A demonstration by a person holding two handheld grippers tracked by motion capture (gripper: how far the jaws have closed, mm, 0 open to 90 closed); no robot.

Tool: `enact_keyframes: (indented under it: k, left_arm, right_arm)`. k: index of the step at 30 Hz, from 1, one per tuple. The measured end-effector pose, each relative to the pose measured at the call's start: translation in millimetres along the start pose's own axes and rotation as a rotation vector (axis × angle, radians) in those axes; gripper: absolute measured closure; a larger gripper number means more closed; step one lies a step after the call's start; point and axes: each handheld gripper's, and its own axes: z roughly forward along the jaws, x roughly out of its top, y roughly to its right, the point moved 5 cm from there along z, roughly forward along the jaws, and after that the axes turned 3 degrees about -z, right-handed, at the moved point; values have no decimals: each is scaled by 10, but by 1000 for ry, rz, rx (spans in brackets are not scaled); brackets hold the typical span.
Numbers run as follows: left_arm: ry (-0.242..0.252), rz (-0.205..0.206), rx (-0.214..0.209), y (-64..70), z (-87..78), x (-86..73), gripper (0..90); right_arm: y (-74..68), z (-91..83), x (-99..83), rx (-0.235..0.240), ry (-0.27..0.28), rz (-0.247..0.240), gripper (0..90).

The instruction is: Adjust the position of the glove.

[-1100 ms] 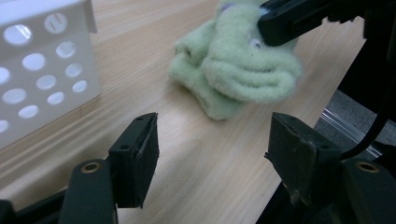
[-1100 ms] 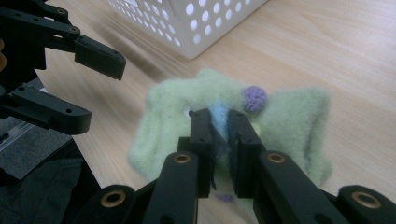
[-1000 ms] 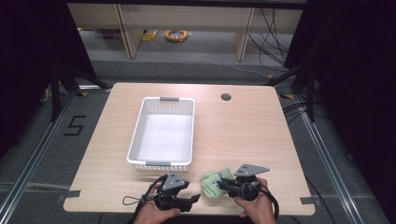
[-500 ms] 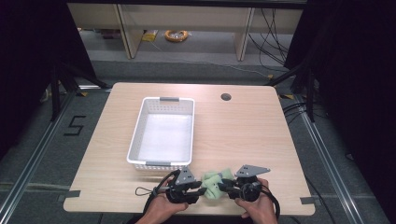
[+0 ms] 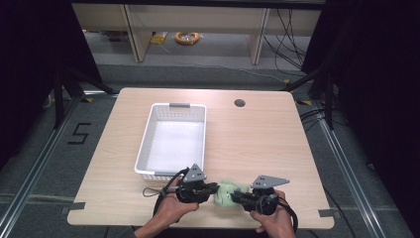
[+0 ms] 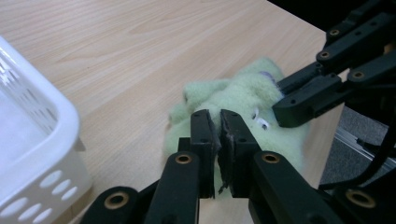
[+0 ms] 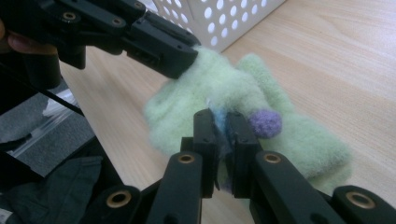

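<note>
Since the earlier frames the left tool (image 5: 212, 188) has slid right from its spot apart and met the green plush toy (image 5: 227, 190), which lies at the counter's (image 5: 257, 139) near edge just in front of the white basket (image 5: 171, 171); the right tool (image 5: 236, 197) holds its other side. In the left gripper view, the jaws are pinched on green fluff. In the right gripper view, the jaws clamp fabric beside a purple pompom (image 7: 265, 123). With both grips seemingly set, a two-handed lift towards the basket looks ready.
</note>
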Motion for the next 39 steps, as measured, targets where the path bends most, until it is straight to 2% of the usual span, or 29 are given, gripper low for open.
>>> enact_keyframes:
  k: [1,2,5,6,7,8,9,11,12,13,14,15,16,17,19,20,22,23,24,25,26,27,28,29,30,31,34,36,39]
  left_arm:
    - [-10,-15,0,-4,18,-11,837]
    - [-15,-21,2,-18,39,-35,835]
    - [-25,-31,11,-90,95,-96,818]
    - [-31,-49,14,-107,107,-112,799]
    - [-40,-52,20,-129,115,-129,789]
    - [-40,-70,9,-137,124,-136,774]
    - [-38,-86,13,-139,128,-145,754]
    - [-41,-110,4,-150,104,-142,711]
    - [-25,-85,22,-170,92,-137,684]
    - [-26,-93,26,-164,79,-138,664]
    - [-22,-97,24,-168,62,-140,643]
    - [-31,-105,16,-167,33,-144,616]
    - [-25,-138,12,-147,15,-151,592]
    - [-25,-143,-5,-133,4,-153,572]
    - [-24,-135,1,-87,-17,-158,542]
    - [-7,-147,6,-57,-8,-159,531]
    - [-28,-168,-15,-33,-19,-172,496]
    - [-30,-178,-17,-20,-19,-178,475]
    - [-26,-189,-13,-11,-14,-181,471]
    - [-32,-185,-6,-14,-12,-186,460]
    - [-36,-204,-26,-1,4,-190,451]
    - [-34,-203,-27,-3,22,-191,441]
    - [-55,-213,-32,-7,41,-197,434]
    - [-55,-225,-27,-15,64,-199,427]
    - [-63,-240,-41,-30,94,-202,425]
    - [-75,-250,-41,-51,128,-212,428]
    - [-92,-277,-50,-71,192,-220,442]
    - [-102,-275,-47,-92,218,-225,442]
    - [-111,-269,-33,-99,238,-227,462]
  right_arm:
    - [29,20,5,-7,6,-31,847]
    - [47,31,1,-17,2,-30,846]
    - [70,61,-32,-6,-28,7,838]
    - [50,75,-51,24,-34,41,821]
    - [72,86,-58,19,-31,22,794]
    - [63,88,-67,22,-33,30,766]
    - [85,76,-67,4,-44,-2,704]
    - [74,62,-54,22,-41,-10,607]
    - [68,32,-24,25,-20,-9,578]
    - [72,-7,-1,5,-24,-27,561]
    - [55,-47,9,-12,-34,-7,550]
    - [82,-74,31,-25,-14,-26,540]
    - [111,-115,38,-45,-12,-17,534]
    - [175,-141,38,-55,1,-31,533]
    - [223,-175,-4,-72,-8,34,530]
    - [270,-170,-19,-77,4,19,530]
    - [335,-176,-65,-76,-8,47,526]
    - [363,-176,-88,-77,-10,66,522]
    - [347,-172,-97,-68,-7,113,522]
    - [357,-165,-100,-66,-8,116,522]
    - [387,-164,-99,-73,-4,92,522]
    - [378,-161,-98,-82,-7,108,518]
    - [405,-163,-97,-103,-13,80,515]
    - [410,-139,-102,-93,-20,81,505]
    - [384,-115,-105,-72,-18,120,500]
    - [423,-99,-111,-84,-27,101,500]
    - [463,-40,-142,-85,-64,107,500]
    - [485,-3,-178,-100,-111,95,469]
    - [501,33,-190,-75,-110,107,474]
